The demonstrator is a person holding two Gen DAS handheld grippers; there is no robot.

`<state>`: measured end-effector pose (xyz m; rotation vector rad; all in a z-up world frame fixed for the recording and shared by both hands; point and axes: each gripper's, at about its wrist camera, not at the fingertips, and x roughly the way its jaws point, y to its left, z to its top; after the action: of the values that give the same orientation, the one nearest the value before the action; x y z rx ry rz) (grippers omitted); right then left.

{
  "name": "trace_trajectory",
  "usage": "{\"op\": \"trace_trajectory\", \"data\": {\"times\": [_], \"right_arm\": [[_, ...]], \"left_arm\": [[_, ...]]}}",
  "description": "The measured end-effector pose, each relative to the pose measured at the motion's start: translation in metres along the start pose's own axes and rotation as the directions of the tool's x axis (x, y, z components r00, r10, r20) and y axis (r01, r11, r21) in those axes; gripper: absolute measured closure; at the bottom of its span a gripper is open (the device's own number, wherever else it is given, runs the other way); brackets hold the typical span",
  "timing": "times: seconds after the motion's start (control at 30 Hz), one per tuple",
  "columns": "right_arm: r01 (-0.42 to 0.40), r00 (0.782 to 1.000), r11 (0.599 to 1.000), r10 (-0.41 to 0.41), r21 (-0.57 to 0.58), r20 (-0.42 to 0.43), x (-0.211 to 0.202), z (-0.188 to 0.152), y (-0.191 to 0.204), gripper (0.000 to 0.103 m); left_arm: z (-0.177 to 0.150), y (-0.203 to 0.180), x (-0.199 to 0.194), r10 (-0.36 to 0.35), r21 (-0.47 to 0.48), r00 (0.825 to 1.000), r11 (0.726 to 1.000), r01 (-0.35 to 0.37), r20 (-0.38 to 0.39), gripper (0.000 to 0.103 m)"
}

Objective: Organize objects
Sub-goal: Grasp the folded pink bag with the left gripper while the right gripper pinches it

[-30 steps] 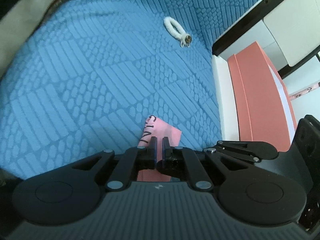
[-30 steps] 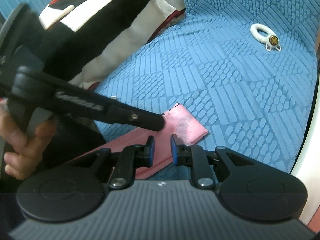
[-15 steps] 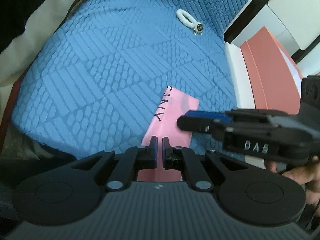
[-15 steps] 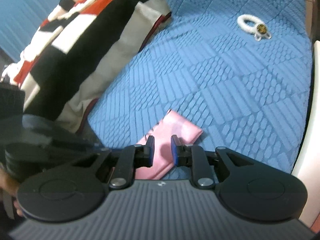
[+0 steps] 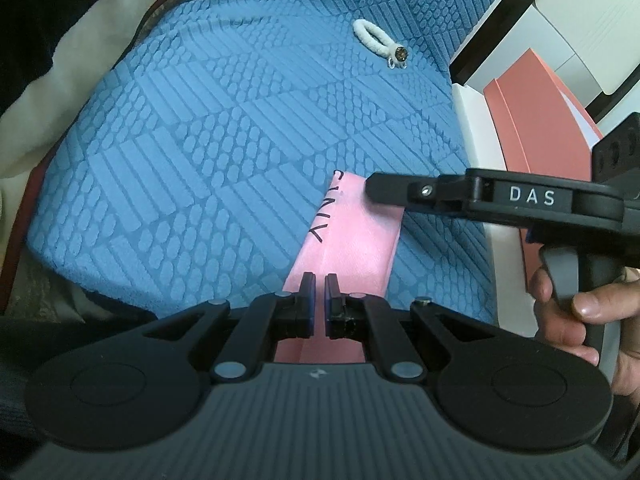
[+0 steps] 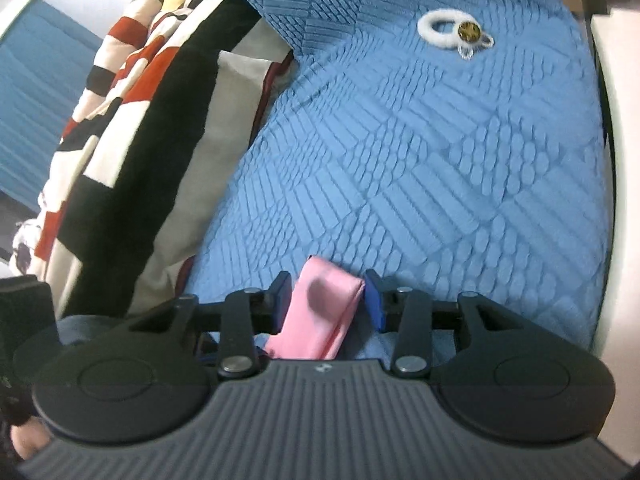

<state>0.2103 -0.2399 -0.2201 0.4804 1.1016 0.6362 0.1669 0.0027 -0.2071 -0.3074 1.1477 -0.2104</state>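
Pink pouch (image 5: 352, 236): flat, soft, oblong, with black lettering along one edge; it lay on the blue textured cushion (image 5: 224, 152), near its front edge.
Left tool (image 5: 319, 289): pinched shut on the pouch's near end.
Right tool (image 6: 327, 286): jaws had just been opening, the pouch's far end between them, pads apart from it.
White hair tie (image 6: 442, 29): well apart, far back.

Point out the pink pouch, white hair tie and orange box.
pink pouch (image 5: 352, 236), left wrist view, middle of its flat face
white hair tie (image 6: 438, 29), right wrist view, fuzzy loop
orange box (image 5: 536, 120), left wrist view, top face
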Motion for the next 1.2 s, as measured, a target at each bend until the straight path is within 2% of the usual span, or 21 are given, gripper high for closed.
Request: {"op": "trace_trajectory", "data": {"times": [0.07,0.27,0.4,0.43,0.53,0.6,0.7,0.83,0.9,0.97,1.03,1.07,1.13,1.2], "right_arm": [[0.002,1.000,1.000,-0.002,0.017,-0.002,0.000,-0.001,-0.001,0.080],[-0.008,1.000,1.000,0.007,0.028,0.016,-0.007,-0.001,0.003,0.083],[0.005,1.000,1.000,-0.006,0.021,0.025,-0.010,-0.001,0.006,0.084],[0.006,1.000,1.000,-0.006,0.025,0.025,-0.010,0.000,0.006,0.084],[0.021,1.000,0.999,-0.022,0.034,0.019,-0.010,0.001,0.006,0.084],[0.025,1.000,0.999,-0.026,0.047,0.017,-0.010,0.001,0.004,0.084],[0.022,1.000,0.997,-0.023,0.073,0.015,-0.011,0.001,0.001,0.085],[0.010,1.000,0.996,-0.012,0.089,0.017,-0.012,0.001,0.001,0.085],[-0.004,1.000,0.994,0.002,0.105,0.020,-0.012,0.002,-0.001,0.083],[-0.035,0.999,0.992,0.031,0.122,0.029,-0.013,0.003,-0.003,0.080],[-0.063,0.998,0.989,0.059,0.133,0.039,-0.014,0.005,-0.003,0.077],[-0.076,0.996,0.988,0.071,0.135,0.044,-0.015,0.005,-0.003,0.072],[-0.093,0.995,0.986,0.086,0.138,0.055,-0.016,0.006,-0.003,0.059],[-0.104,0.993,0.985,0.096,0.141,0.065,-0.016,0.006,-0.003,0.039]], "left_arm": [[0.000,0.001,-0.001,0.000,-0.003,1.000,1.000,0.000,0.005,0.097],[0.001,-0.002,-0.006,-0.027,0.008,0.998,1.000,0.027,0.054,0.097],[0.000,-0.016,-0.011,-0.085,0.062,0.992,0.995,0.080,0.094,0.093],[-0.001,-0.021,-0.011,-0.092,0.080,0.991,0.993,0.084,0.100,0.087],[-0.005,-0.033,-0.010,-0.097,0.126,0.989,0.989,0.082,0.115,0.062],[-0.009,-0.044,-0.006,-0.064,0.168,0.991,0.985,0.043,0.121,0.060],[-0.020,-0.066,0.001,0.054,0.269,0.986,0.959,-0.095,0.157,0.060],[-0.033,-0.089,0.017,0.204,0.370,0.957,0.889,-0.270,0.208,0.060],[-0.038,-0.095,0.021,0.241,0.395,0.942,0.862,-0.318,0.232,0.062],[-0.039,-0.097,0.022,0.261,0.396,0.933,0.852,-0.343,0.249,0.071],[-0.037,-0.094,0.018,0.263,0.373,0.929,0.860,-0.347,0.260,0.078],[-0.034,-0.089,0.016,0.252,0.352,0.933,0.875,-0.333,0.257,0.082],[-0.027,-0.078,0.009,0.224,0.292,0.943,0.911,-0.292,0.245,0.085],[-0.021,-0.064,0.004,0.187,0.221,0.953,0.945,-0.240,0.236,0.088]]}}
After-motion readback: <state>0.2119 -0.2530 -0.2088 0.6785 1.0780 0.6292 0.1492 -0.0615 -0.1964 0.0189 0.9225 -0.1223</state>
